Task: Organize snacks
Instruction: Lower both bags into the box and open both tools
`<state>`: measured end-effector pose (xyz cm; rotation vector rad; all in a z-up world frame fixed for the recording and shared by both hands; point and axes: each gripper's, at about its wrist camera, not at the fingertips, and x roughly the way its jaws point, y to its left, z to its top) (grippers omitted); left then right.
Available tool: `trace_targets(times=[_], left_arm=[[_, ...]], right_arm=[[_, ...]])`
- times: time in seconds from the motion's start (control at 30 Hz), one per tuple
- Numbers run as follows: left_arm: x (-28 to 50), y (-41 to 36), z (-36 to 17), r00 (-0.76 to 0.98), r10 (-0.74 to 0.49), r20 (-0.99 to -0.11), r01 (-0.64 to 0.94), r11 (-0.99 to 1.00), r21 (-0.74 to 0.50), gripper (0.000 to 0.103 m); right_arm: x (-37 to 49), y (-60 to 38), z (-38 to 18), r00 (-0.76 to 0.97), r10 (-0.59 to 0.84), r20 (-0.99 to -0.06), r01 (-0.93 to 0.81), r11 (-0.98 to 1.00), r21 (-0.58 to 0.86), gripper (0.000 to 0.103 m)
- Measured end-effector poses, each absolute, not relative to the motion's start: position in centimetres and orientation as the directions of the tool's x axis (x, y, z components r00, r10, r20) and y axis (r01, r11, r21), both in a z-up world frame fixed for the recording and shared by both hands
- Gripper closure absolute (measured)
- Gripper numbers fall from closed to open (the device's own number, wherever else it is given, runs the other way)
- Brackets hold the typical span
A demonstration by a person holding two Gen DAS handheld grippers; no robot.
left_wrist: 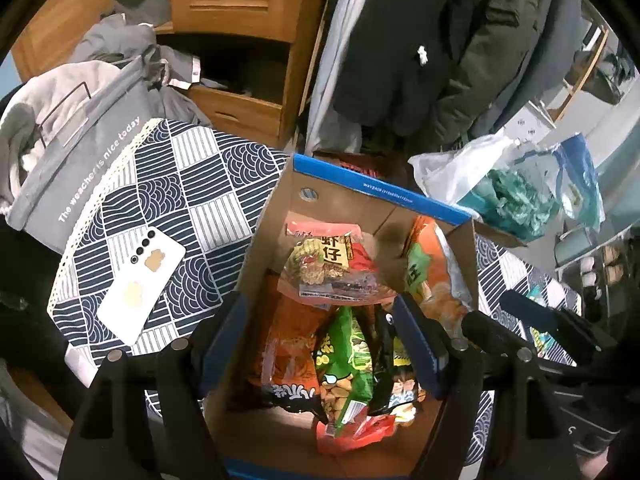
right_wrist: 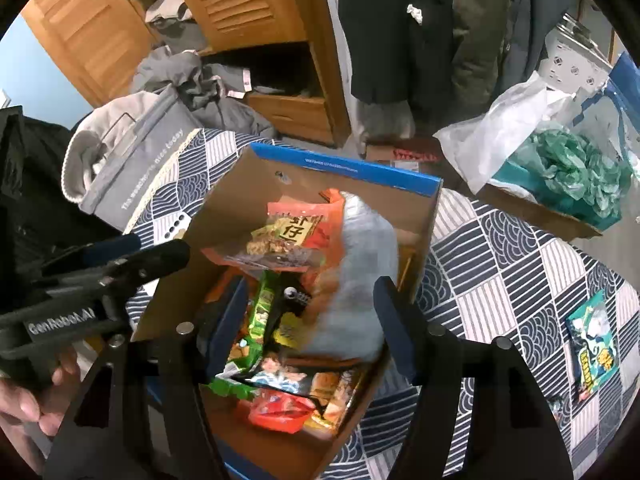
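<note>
Item: cardboard box [left_wrist: 276,216] with blue rim, standing open on my counter [left_wrist: 192,184], which is covered in a navy-and-white patterned cloth. Contents: snack packets heaped together, among them an orange shrimp-cracker bag [left_wrist: 332,264] on top, a green peanut packet [left_wrist: 344,364] below it, and a red packet [left_wrist: 352,434] at the near end. My left claw [left_wrist: 320,340] hangs over the box, jaws apart, gripping nothing. My right claw [right_wrist: 308,320] also hovers above the box, jaws spread; a blurred pale bag [right_wrist: 360,272] lies between them, contact uncertain. One teal snack packet [right_wrist: 592,344] lies loose on the cloth, well apart from the box, to its right. White phone [left_wrist: 140,284] lies face down, left of the box.
</note>
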<state>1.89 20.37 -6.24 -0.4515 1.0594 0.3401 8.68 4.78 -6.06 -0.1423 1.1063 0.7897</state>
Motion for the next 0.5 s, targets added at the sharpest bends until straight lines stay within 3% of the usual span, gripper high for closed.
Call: trace_targets(times=[0.17, 0.5], left_arm=[[2.3, 19.1, -6.0, 0.458, 0.026, -0.888, -0.453, 0.867, -0.208, 0.025], [4.4, 14.2, -5.1, 0.467, -0.009, -0.884, -0.362, 0.910, -0.201, 0.025]], right_arm=[[8.8, 3.2, -5.6, 0.235, 0.490, -0.839, -0.619, 0.741, 0.260, 0.032], [10.1, -2.6, -5.2, 0.303, 0.435, -0.848, -0.557, 0.803, 0.213, 0.032]])
